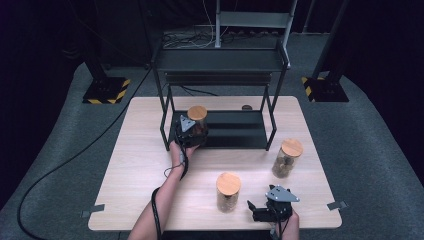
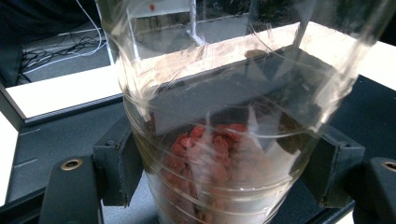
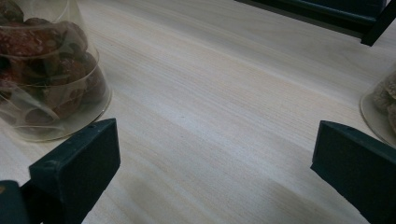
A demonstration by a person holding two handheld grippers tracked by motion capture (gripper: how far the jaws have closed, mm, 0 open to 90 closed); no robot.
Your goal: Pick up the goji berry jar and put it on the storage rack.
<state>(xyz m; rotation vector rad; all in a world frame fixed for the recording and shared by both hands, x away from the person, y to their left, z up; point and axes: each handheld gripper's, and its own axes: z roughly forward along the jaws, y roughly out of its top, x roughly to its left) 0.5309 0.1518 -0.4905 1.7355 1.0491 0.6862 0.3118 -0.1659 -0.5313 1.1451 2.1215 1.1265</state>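
The left gripper (image 1: 192,134) is clamped on a cork-lidded glass jar (image 2: 219,140) of red dried pieces, standing on the black rack's lower shelf (image 1: 235,131). The right gripper (image 1: 265,207) rests on the table (image 1: 135,165) with jaws spread, between a jar of dark dried fruit (image 3: 44,70) and a jar of pale pieces (image 1: 286,159).

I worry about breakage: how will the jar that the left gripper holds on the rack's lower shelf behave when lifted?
The jar looks like clear glass, so probably rigid, smooth and fragile. It is only part-filled with red pieces, so likely bottom-heavy and fairly steady. The left gripper clamps it low; tall with a wooden lid, it might tip.
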